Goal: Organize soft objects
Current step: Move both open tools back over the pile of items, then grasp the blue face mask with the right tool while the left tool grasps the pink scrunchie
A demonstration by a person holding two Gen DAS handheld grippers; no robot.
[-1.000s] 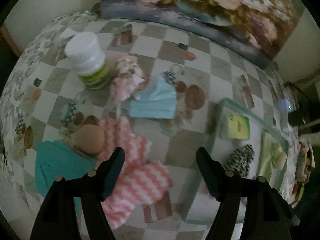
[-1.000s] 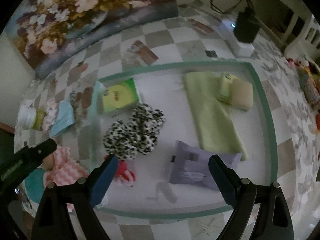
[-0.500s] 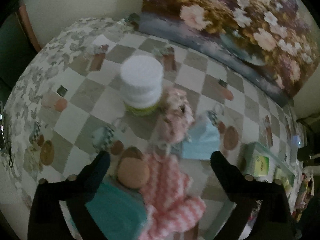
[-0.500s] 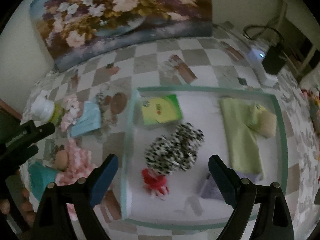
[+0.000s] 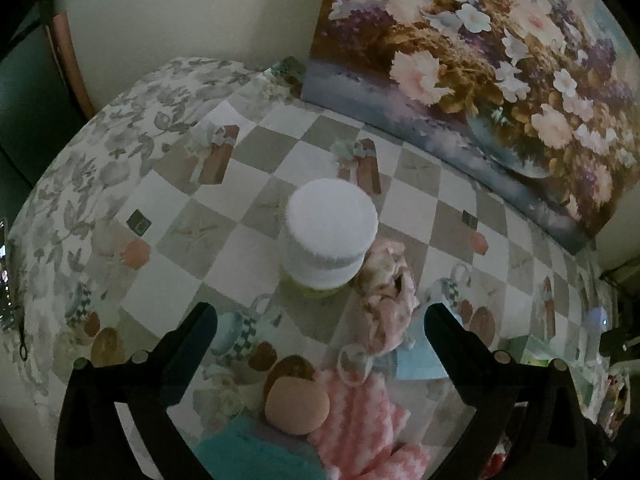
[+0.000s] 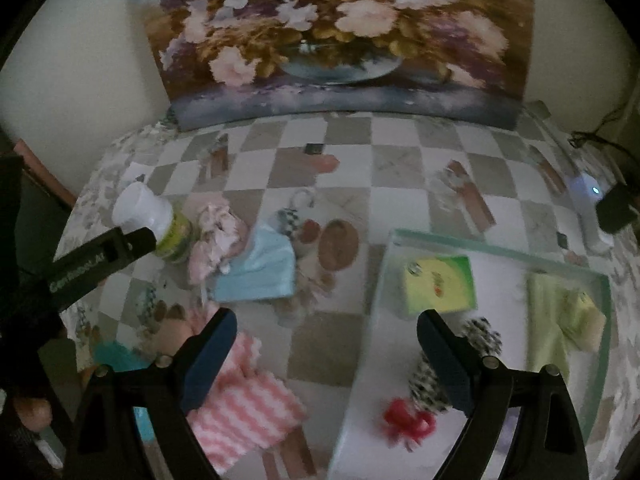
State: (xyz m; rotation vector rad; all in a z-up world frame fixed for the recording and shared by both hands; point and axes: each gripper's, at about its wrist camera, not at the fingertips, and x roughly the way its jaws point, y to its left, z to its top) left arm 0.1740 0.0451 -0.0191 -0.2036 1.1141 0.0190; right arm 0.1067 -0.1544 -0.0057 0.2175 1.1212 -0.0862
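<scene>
My left gripper (image 5: 320,324) is open and empty, above the table just short of a white-capped bottle (image 5: 330,236). A crumpled pale pink cloth (image 5: 386,292) lies right of the bottle. A peach sponge ball (image 5: 297,406), a pink-and-white striped towel (image 5: 360,420) and a teal cloth (image 5: 248,452) lie under the gripper. My right gripper (image 6: 326,344) is open and empty above the table between the striped towel (image 6: 244,412) and the tray (image 6: 362,352). A blue face mask (image 6: 260,272) lies ahead of it. The tray holds a spotted scrunchie (image 6: 428,376) and a red item (image 6: 408,426).
The tray also holds a green tissue pack (image 6: 440,284) and a green cloth (image 6: 556,316). A flower painting (image 6: 332,36) leans on the wall at the back. A charger and cable (image 6: 600,208) lie at the right edge. The left gripper's finger (image 6: 100,256) shows at left.
Both grippers swung left and rose. The left one now faces the bottle rather than the striped towel. The right one moved from over the tray to the table left of it.
</scene>
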